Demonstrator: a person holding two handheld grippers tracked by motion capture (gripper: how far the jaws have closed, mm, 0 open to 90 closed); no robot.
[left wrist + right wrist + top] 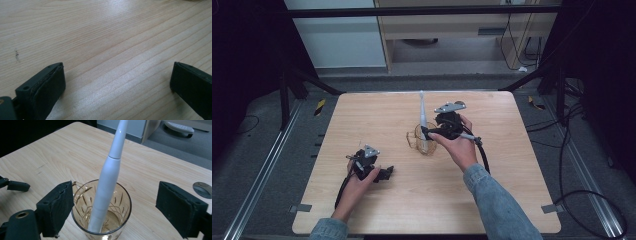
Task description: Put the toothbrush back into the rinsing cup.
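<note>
- High view: above the person's side, facing forward and down on the whole table [377,210].
- Left gripper view: close over bare tabletop.
- Right gripper view: close above the glass [101,207], shared with the high view.

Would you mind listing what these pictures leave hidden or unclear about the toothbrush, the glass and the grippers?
- Toothbrush head: cut off by the top edge in the right gripper view; too small to make out in the high view.
- Glass base: cut off by the bottom edge in the right gripper view.
- Right gripper fingertips: too small and dark in the high view to tell whether they touch the glass.
- Left gripper body: below the frame in the left gripper view.
</note>
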